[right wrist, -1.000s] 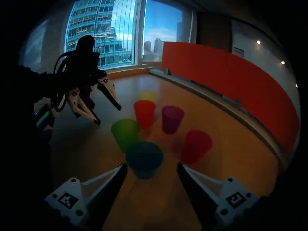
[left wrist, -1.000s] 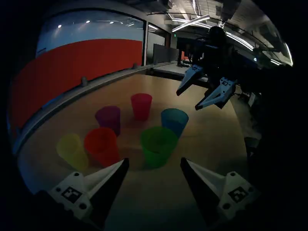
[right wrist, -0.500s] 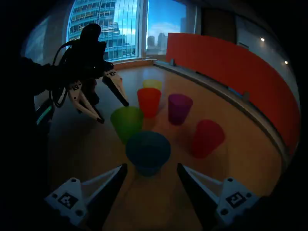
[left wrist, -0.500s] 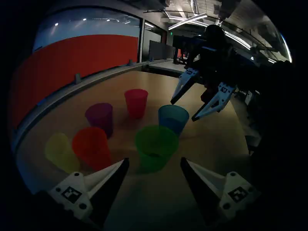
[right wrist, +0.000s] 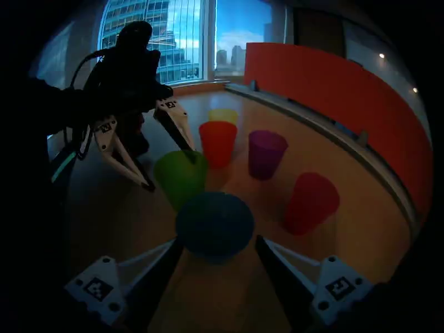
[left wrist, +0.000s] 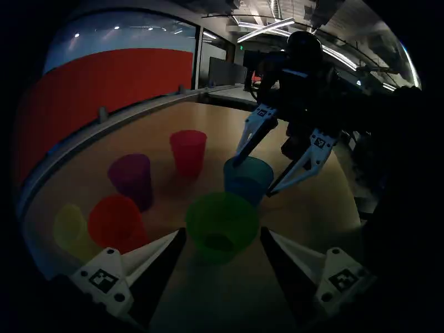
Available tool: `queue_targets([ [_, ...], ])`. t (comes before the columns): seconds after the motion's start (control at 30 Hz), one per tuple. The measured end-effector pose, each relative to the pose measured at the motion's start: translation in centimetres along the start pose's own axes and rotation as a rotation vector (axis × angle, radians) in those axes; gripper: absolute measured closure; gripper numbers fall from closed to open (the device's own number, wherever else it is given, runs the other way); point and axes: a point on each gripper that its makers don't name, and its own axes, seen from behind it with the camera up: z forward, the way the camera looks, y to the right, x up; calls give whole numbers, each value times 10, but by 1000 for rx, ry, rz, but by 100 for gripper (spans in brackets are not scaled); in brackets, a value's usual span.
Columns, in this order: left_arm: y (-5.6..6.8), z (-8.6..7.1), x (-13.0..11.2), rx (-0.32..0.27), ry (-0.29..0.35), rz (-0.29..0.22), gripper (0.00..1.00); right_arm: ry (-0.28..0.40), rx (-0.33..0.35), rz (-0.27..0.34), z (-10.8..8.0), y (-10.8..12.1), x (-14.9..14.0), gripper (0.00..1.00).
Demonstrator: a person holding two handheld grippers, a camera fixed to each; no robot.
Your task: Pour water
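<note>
Dimly lit | wooden table [left wrist: 311, 211] | red wall [left wrist: 111, 77], windows [right wrist: 166, 39] | left gripper [left wrist: 222, 230], right gripper [right wrist: 217, 240] spread wide

Six plain cups are set on a tan wooden table [left wrist: 311, 205]: a green cup [left wrist: 222, 225], a teal cup [left wrist: 248, 178], a pink cup [left wrist: 188, 151], a purple cup [left wrist: 131, 177], an orange-red cup [left wrist: 114, 222] and a yellow cup [left wrist: 67, 227]. The wall panel [left wrist: 111, 77] is coloured red. White fingers [left wrist: 311, 272] with black inner faces and black-and-white square markers [left wrist: 104, 280] are borne by the left gripper [left wrist: 222, 230].
</note>
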Motion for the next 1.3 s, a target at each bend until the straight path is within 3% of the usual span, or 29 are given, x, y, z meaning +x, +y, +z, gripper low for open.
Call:
queue_targets([
  [0.4, -1, 14, 3, -3, -3, -2, 5, 8, 9, -12, 6, -1, 5, 0],
  [0.67, 1, 18, -2, -3, -20, 1, 13, 13, 10, -18, 8, -1, 9, 0],
  [0.97, 2, 18, -4, -11, -24, -9, 14, 14, 6, -27, 13, -2, 8, 0],
  [1.17, 2, 17, -4, -10, -26, -8, 14, 13, 4, -26, 15, -3, 9, 10],
  [1.3, 2, 16, -5, -7, -28, -7, 14, 17, 5, -22, 15, -3, 9, 10],
])
